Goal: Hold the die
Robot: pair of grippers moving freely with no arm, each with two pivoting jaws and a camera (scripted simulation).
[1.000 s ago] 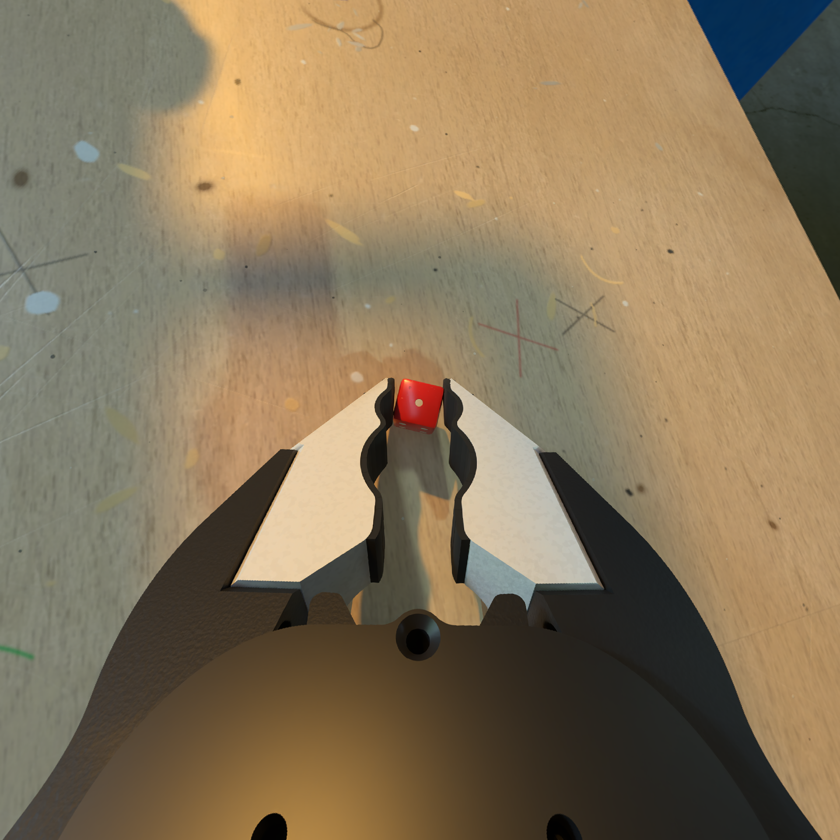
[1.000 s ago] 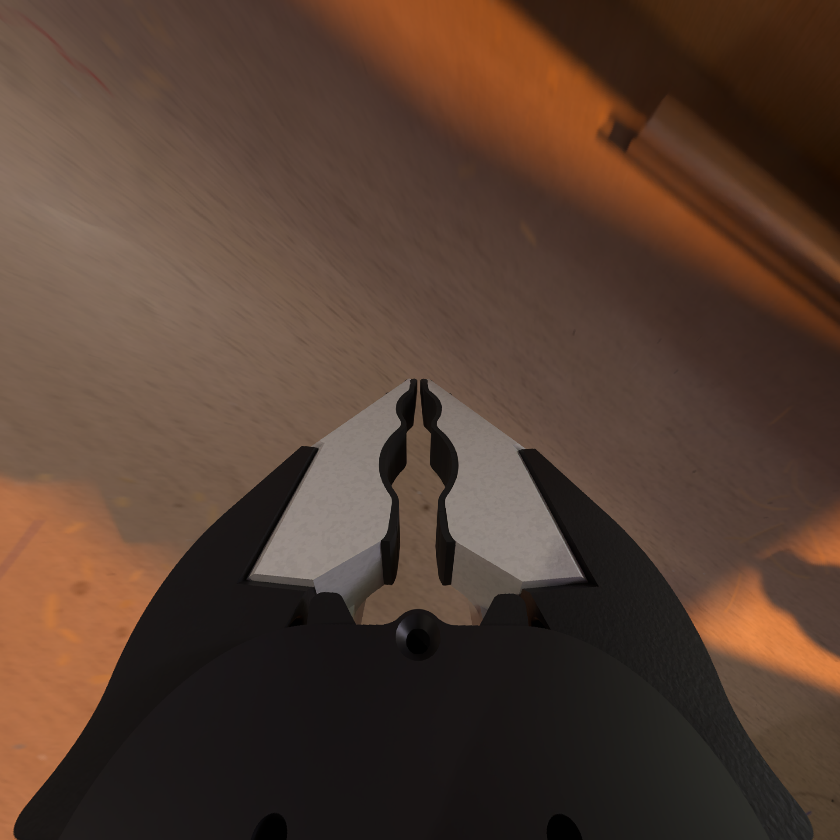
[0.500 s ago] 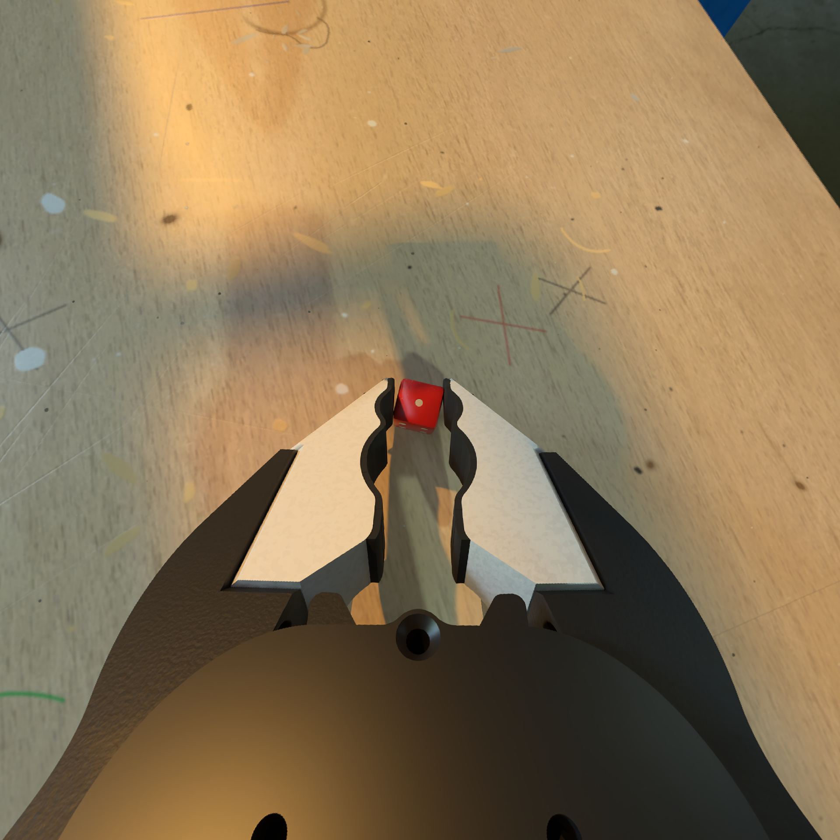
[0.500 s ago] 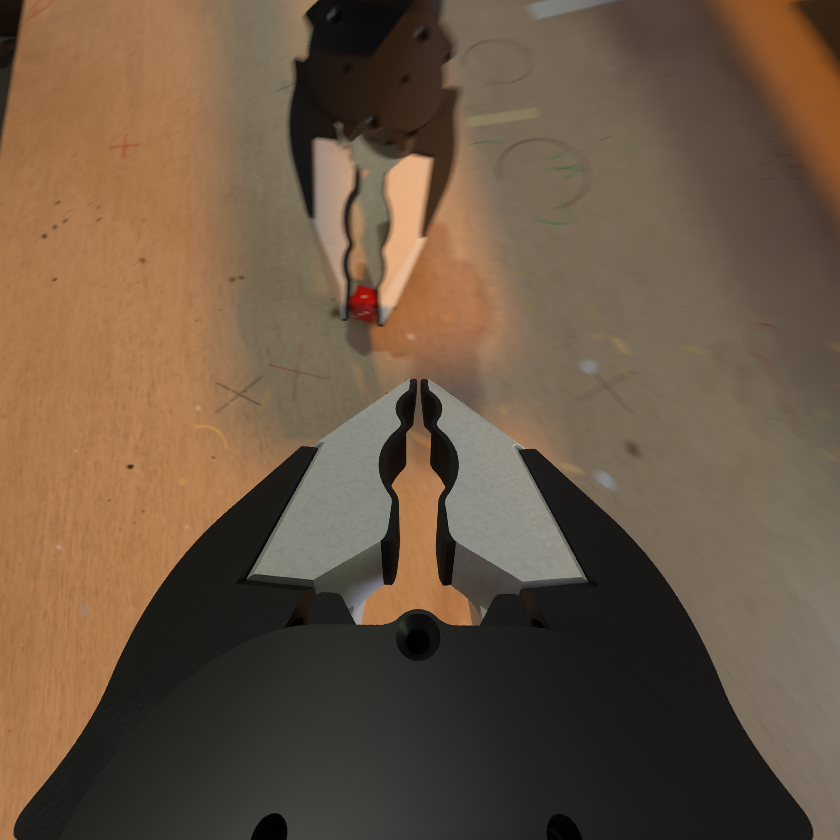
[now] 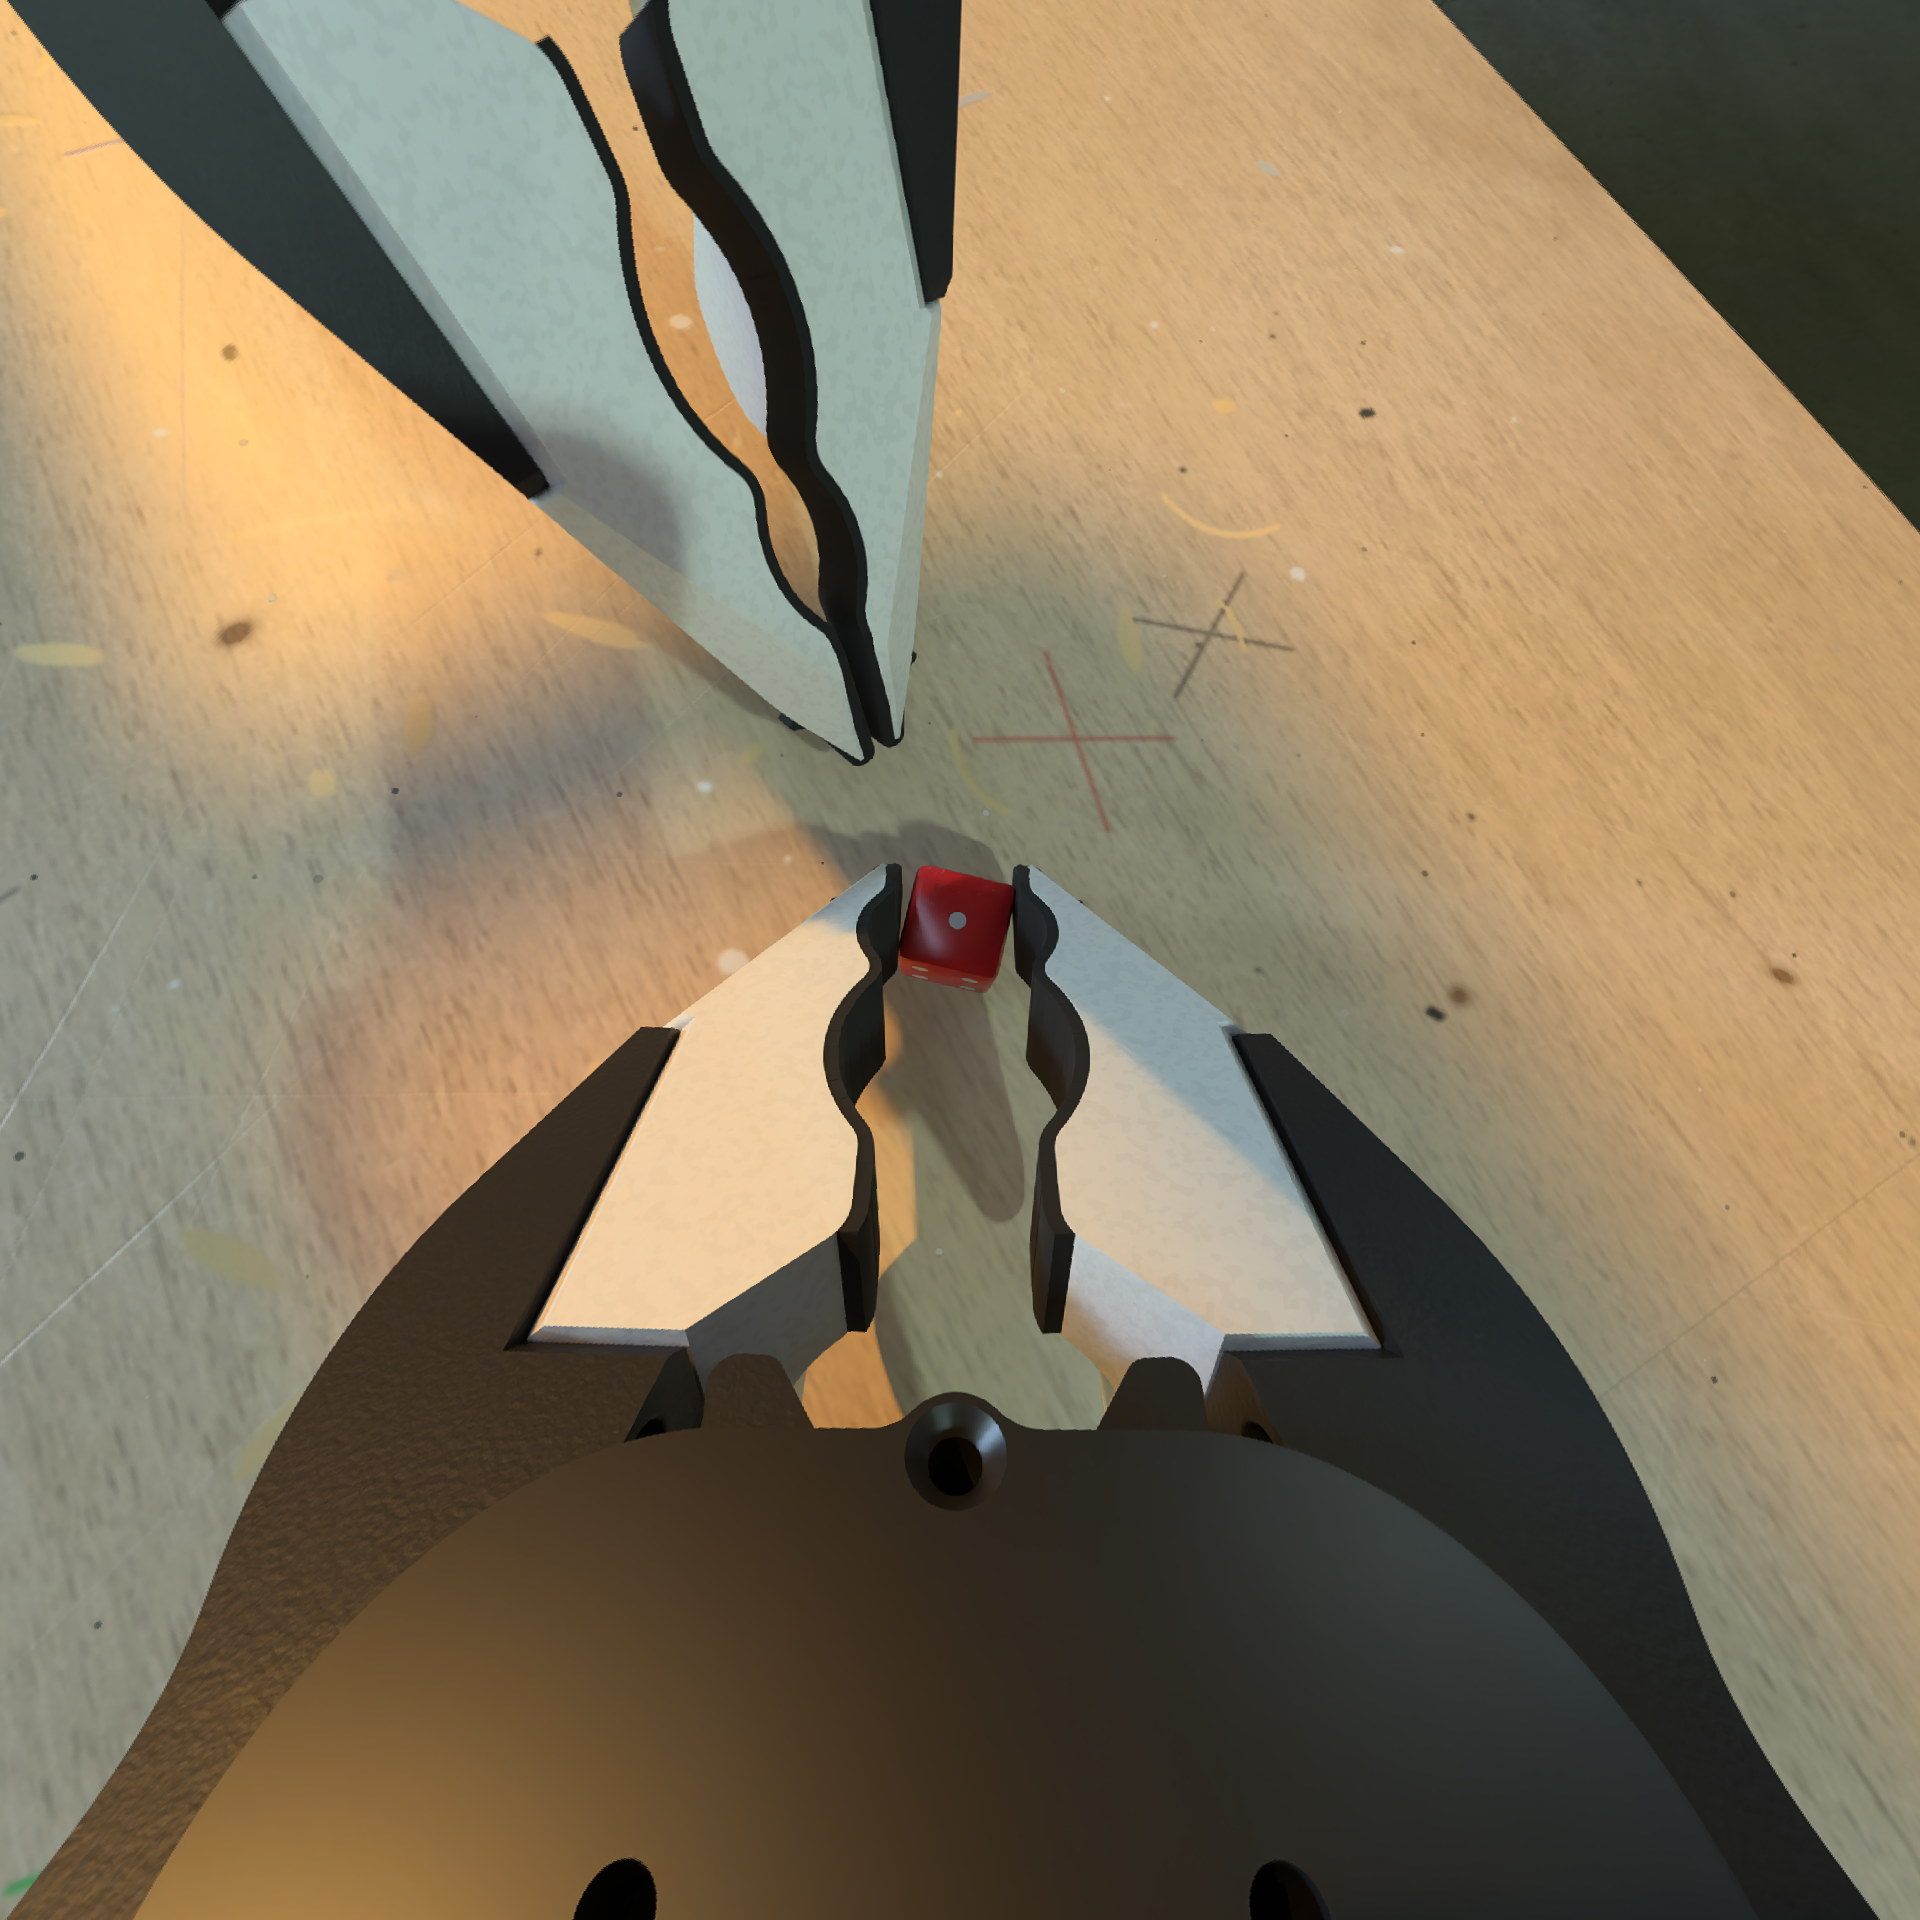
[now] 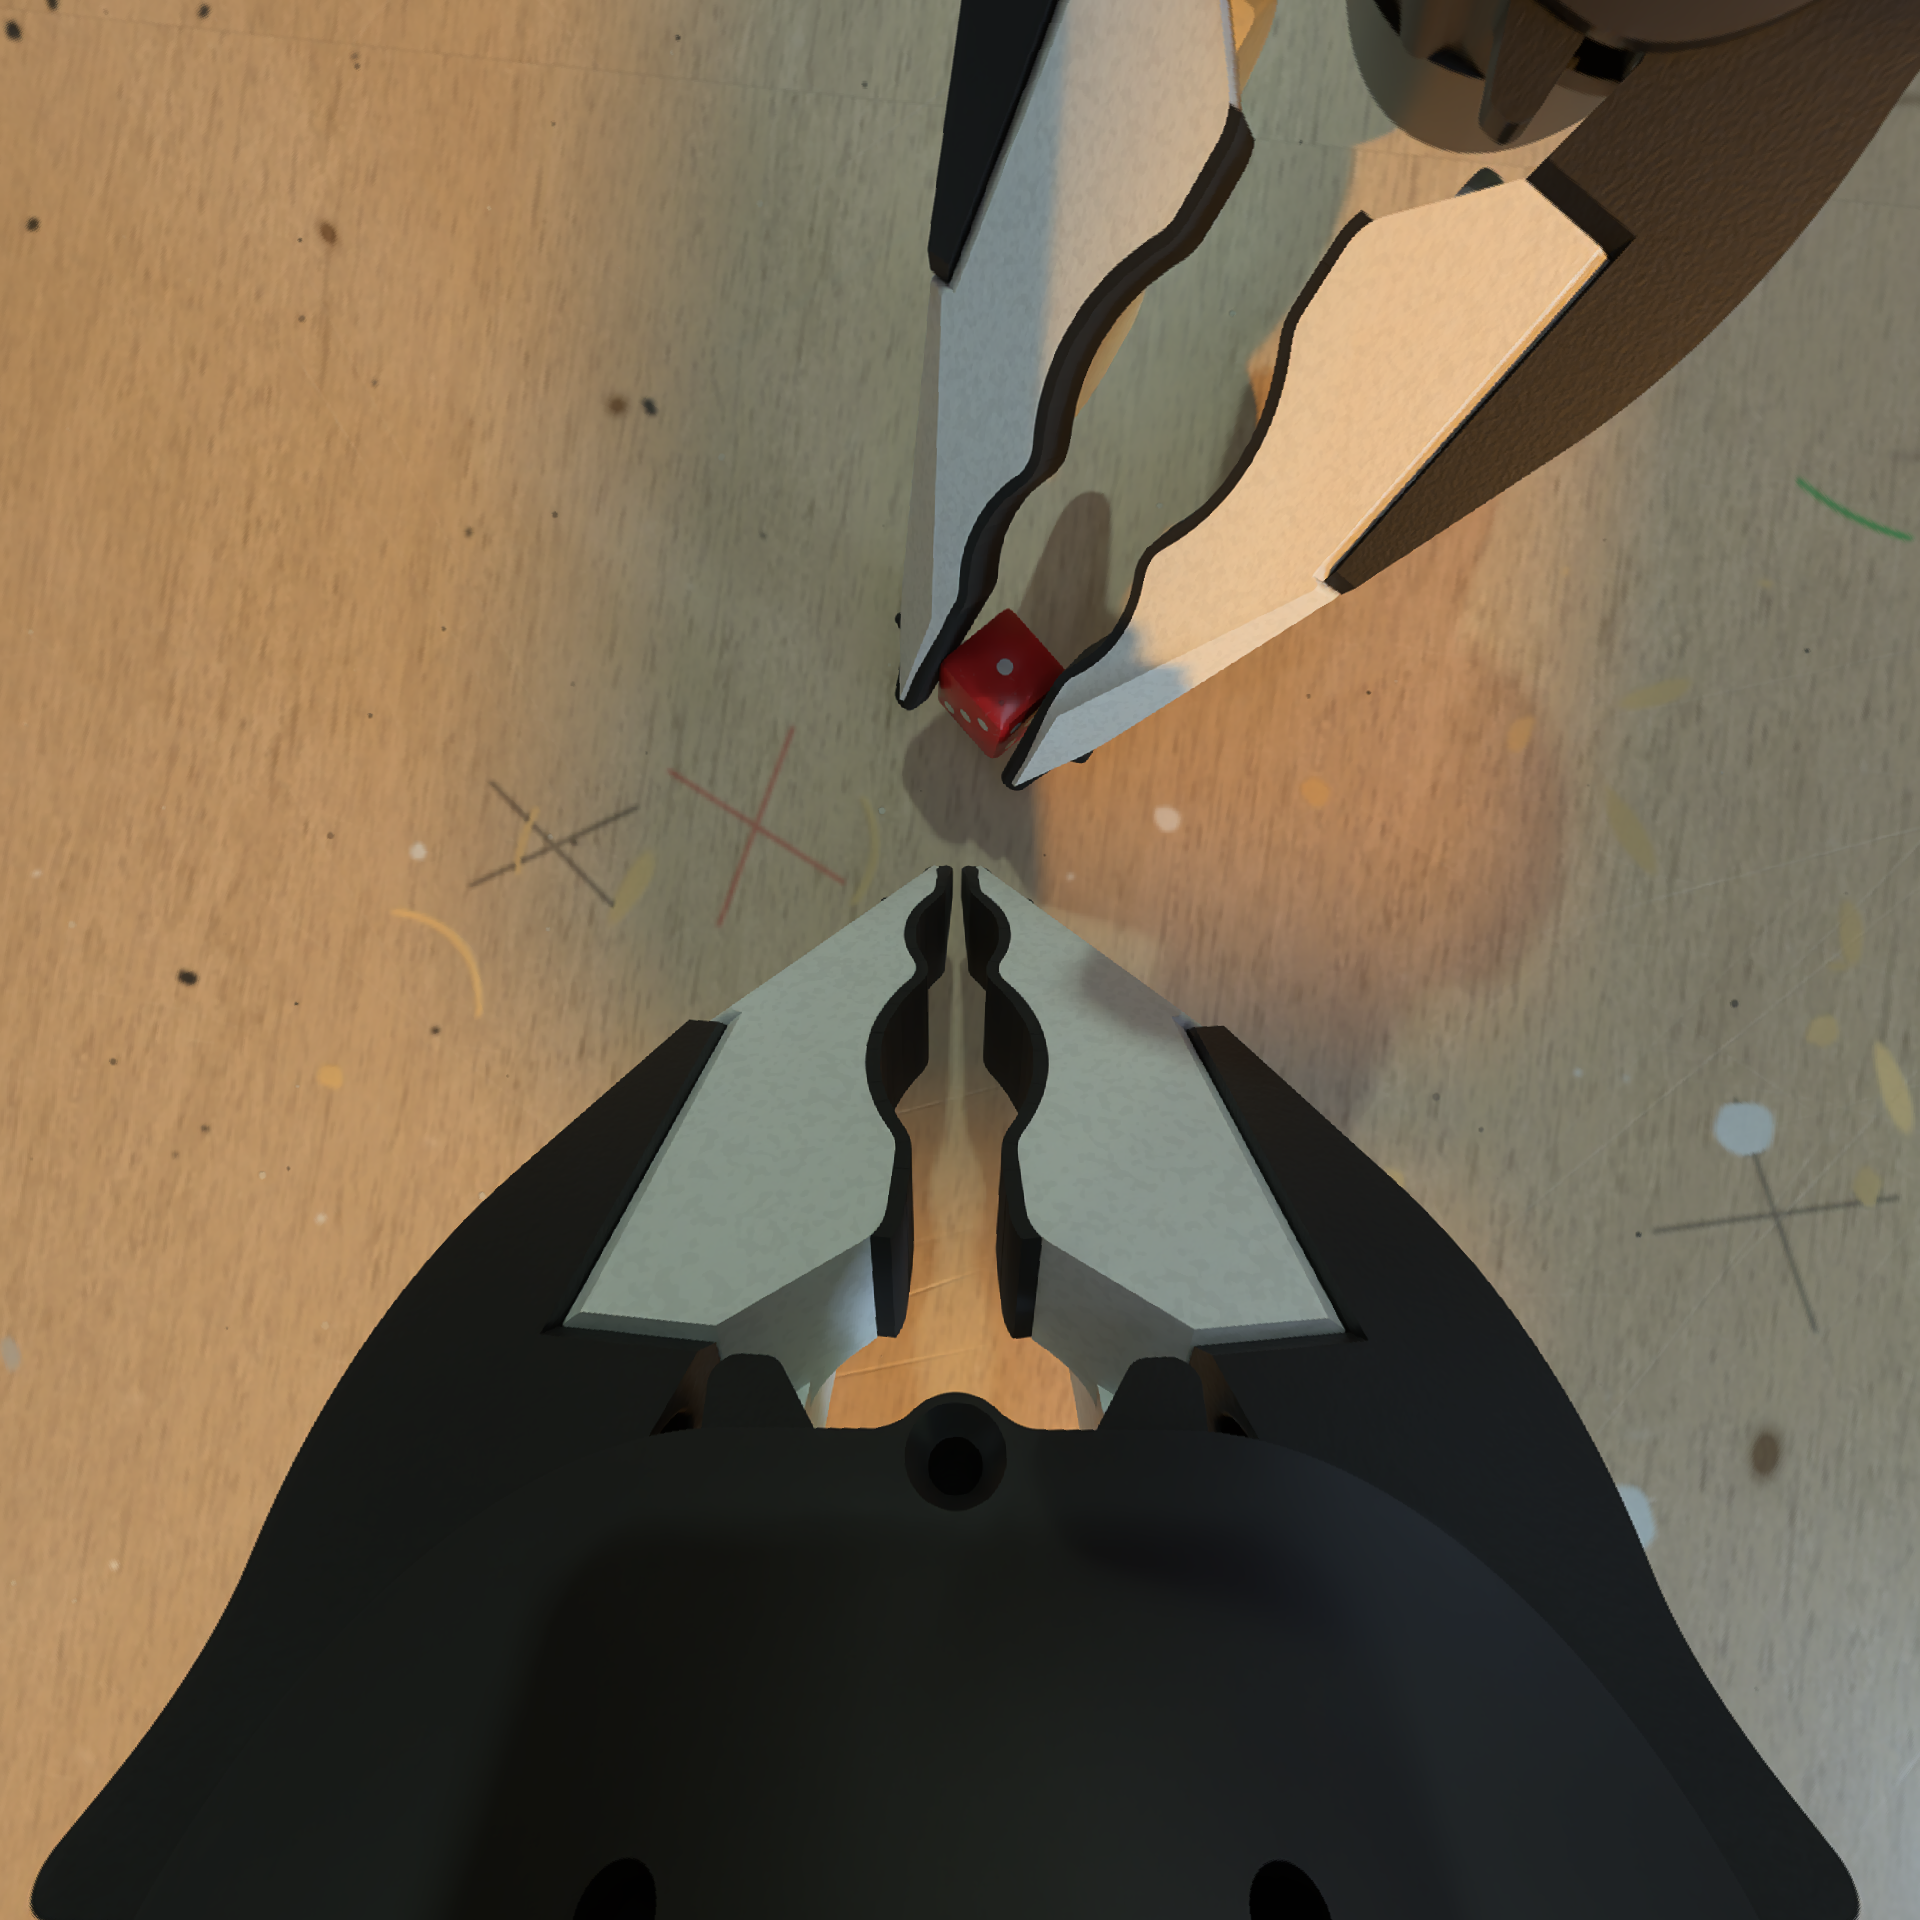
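A small red die (image 5: 954, 927) with white pips sits between the tips of my left gripper (image 5: 954, 904), which is shut on it just above the wooden table (image 5: 1455, 831). The right wrist view shows the same die (image 6: 995, 681) pinched between the left gripper's tips (image 6: 961, 732). My right gripper (image 6: 956, 881) is shut and empty, its tips a short way in front of the die, pointing at it. It shows in the left wrist view (image 5: 871, 740) coming in from the top left.
The tabletop bears a red cross (image 5: 1075, 740) and a dark cross (image 5: 1210, 634) drawn just right of the die, plus paint specks. The table's right edge (image 5: 1704, 281) runs diagonally at the top right.
My right gripper has moved in close, tip to tip with the left gripper. The left gripper keeps the die and has shifted slightly forward over the table.
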